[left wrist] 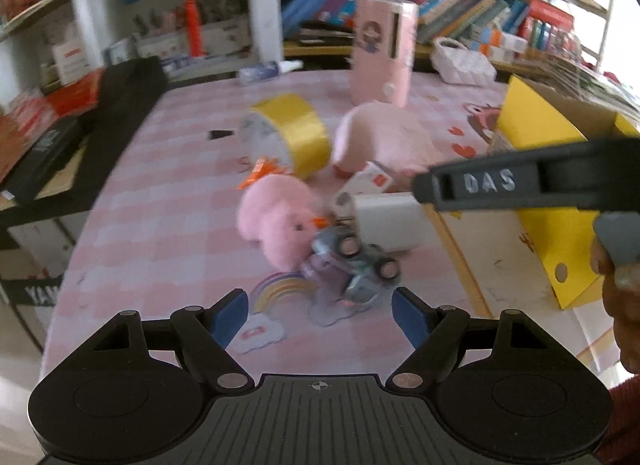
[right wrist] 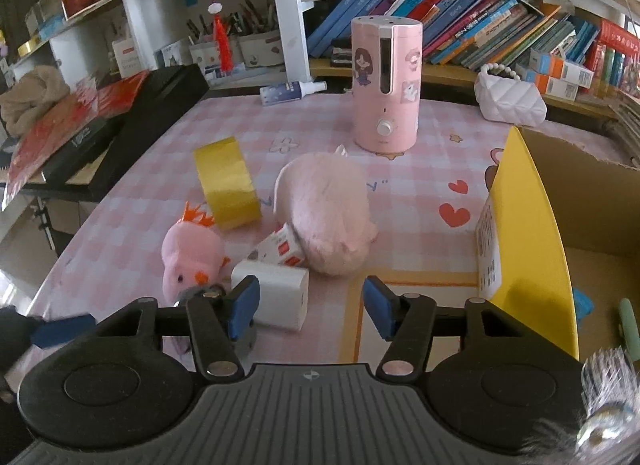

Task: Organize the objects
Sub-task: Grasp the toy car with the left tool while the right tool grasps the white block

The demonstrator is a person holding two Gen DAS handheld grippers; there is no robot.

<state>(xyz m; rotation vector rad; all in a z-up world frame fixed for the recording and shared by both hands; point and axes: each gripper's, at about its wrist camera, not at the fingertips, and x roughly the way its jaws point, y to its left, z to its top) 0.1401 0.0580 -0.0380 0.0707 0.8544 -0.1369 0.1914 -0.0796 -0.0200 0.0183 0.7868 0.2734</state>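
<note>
Across the middle of both views, a pink checked tablecloth (right wrist: pixel 132 225); bookshelves (right wrist: pixel 480 25) along the top. At right, a yellow cardboard box (right wrist: pixel 532 225), inside mostly hidden. Centre: yellow tape roll (right wrist: pixel 228 185), pink plush chick (right wrist: pixel 192 257), toy car (left wrist: pixel 352 265), white charger (right wrist: pixel 276 293). Left gripper (left wrist: pixel 320 313) spread, empty; right gripper (right wrist: pixel 312 301) likewise.

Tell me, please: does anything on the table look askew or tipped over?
Yes. The toy car lies tipped over, wheels showing, against the small pink plush chick. The yellow tape roll also rests tilted rather than flat.
</note>
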